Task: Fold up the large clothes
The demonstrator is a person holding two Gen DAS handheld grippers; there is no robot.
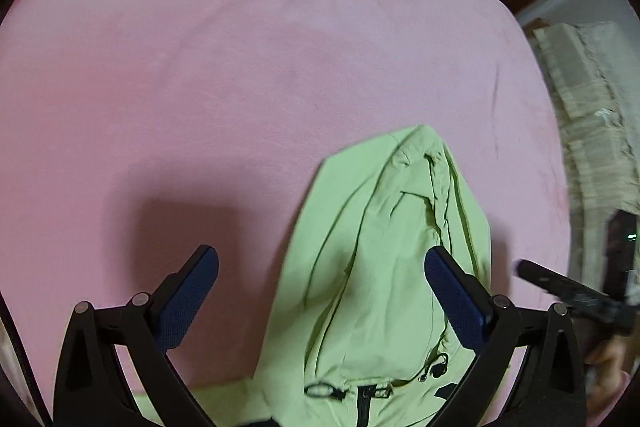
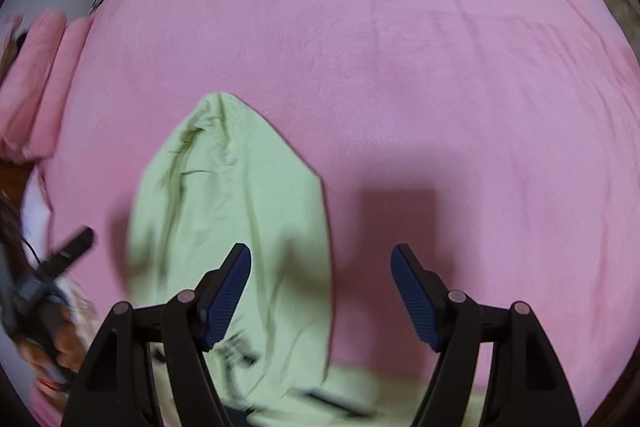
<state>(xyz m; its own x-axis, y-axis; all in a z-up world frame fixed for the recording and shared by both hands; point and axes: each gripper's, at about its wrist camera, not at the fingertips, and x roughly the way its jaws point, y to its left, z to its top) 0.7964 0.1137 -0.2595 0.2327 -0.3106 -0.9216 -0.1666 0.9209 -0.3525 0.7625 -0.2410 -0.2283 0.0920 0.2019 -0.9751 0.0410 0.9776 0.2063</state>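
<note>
Light green jacket [image 1: 380,267] lies on the pink bed sheet [image 1: 200,67], hood end pointing away from both cameras, its tip near the middle of the bed. Black drawstrings with toggles [image 1: 434,371] and a dark zipper [image 1: 366,403] show at the neck, near the bottom edge of the left wrist view. Left gripper [image 1: 322,263] hangs above the jacket, pointing steeply down, jaws spread wide with nothing between the blue pads; one pad sits over the green fabric, the other over bare sheet. Whether the pad touches the cloth cannot be told. Right gripper [image 2: 320,261] also points down, jaws apart and empty; its left pad overlaps the jacket's edge, the right pad is over pink sheet. Each view catches the other gripper at its margin, blurred, with part of a hand [image 2: 66,343] behind it. Pink pillows [image 2: 44,83] lie at the bed's left side in the right wrist view.
</note>
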